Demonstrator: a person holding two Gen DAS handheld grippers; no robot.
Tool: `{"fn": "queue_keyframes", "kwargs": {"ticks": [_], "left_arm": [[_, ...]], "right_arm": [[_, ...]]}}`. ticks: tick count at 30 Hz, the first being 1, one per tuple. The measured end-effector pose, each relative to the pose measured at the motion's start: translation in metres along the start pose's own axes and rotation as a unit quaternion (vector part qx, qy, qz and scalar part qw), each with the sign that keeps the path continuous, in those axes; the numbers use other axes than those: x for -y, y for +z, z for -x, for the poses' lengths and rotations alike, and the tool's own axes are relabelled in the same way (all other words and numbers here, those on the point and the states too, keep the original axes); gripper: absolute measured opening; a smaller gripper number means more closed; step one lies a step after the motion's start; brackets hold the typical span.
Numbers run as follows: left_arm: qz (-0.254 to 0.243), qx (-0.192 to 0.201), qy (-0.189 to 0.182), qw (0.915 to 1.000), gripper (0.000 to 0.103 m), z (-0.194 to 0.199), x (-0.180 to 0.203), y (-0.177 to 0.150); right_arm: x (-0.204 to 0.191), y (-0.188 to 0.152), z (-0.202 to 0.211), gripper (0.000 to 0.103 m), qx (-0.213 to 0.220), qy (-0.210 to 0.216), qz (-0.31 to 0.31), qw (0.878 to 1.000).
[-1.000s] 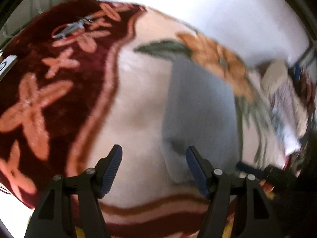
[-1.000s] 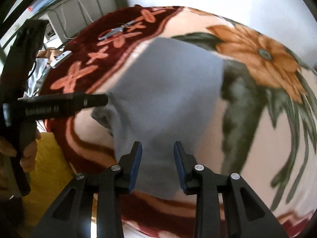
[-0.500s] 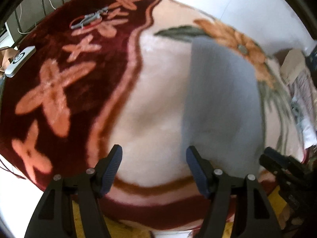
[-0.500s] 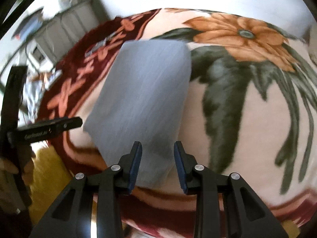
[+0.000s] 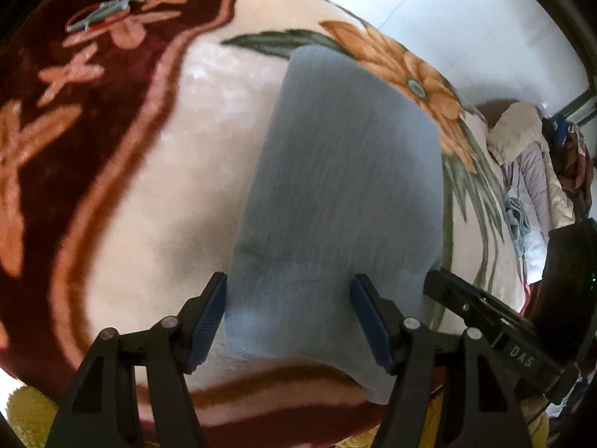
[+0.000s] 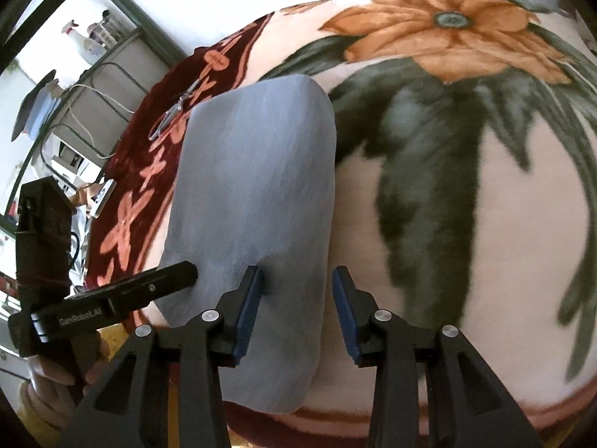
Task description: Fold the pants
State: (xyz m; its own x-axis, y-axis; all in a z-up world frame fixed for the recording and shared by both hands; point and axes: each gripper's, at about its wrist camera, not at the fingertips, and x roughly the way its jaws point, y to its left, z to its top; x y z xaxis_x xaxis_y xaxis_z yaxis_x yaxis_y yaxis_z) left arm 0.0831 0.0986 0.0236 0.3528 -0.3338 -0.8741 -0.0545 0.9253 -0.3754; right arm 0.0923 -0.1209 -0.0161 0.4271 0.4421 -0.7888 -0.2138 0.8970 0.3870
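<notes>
The grey-blue pants [image 5: 343,194] lie folded into a long flat strip on a floral blanket [image 5: 156,171]. My left gripper [image 5: 289,298] is open and hovers over the strip's near end, with cloth showing between its jaws but no pad pressing on it. In the right wrist view the pants [image 6: 257,171] run away from me. My right gripper [image 6: 296,280] hangs over their near right edge. Its jaws are opening, with cloth below the gap and nothing gripped. Each gripper shows in the other's view: the right gripper's finger [image 5: 444,283], and the left gripper's finger [image 6: 175,274], held in a hand.
Scissors [image 5: 108,15] lie on the blanket's dark red border at the far left. A small white device [image 6: 104,194] rests near the blanket's left edge. Piled clothes [image 5: 530,171] sit to the right, a wire rack [image 6: 93,74] to the left, and yellow cloth [image 5: 30,410] below the blanket's near edge.
My left gripper has come over the pants' near end, so the strip now lies between its jaws instead of to their right. The right gripper's jaws have widened and it has rolled and shifted toward the pants' right edge.
</notes>
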Motion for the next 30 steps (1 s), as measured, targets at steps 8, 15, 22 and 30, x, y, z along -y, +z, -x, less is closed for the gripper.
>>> {"fn": "queue_keyframes", "kwargs": {"ticks": [8,15,22,30], "left_arm": [[-0.006,0.003,-0.015,0.9999,0.071,-0.006,0.0,-0.002],[-0.038,-0.002,-0.031,0.9988,0.067,-0.009,0.006,-0.007],[-0.05,0.014,-0.036,0.998,0.044,-0.008,0.01,-0.012],[-0.068,0.065,-0.044,0.9945,0.03,0.009,0.026,-0.015]], "right_arm": [[0.012,0.004,-0.013,0.054,-0.018,0.016,-0.028,0.999],[0.013,0.004,-0.018,0.055,-0.022,0.029,-0.033,0.999],[0.004,0.011,-0.026,0.037,-0.023,0.046,-0.003,0.999],[-0.015,0.01,0.013,0.022,0.071,0.009,0.059,0.996]]}}
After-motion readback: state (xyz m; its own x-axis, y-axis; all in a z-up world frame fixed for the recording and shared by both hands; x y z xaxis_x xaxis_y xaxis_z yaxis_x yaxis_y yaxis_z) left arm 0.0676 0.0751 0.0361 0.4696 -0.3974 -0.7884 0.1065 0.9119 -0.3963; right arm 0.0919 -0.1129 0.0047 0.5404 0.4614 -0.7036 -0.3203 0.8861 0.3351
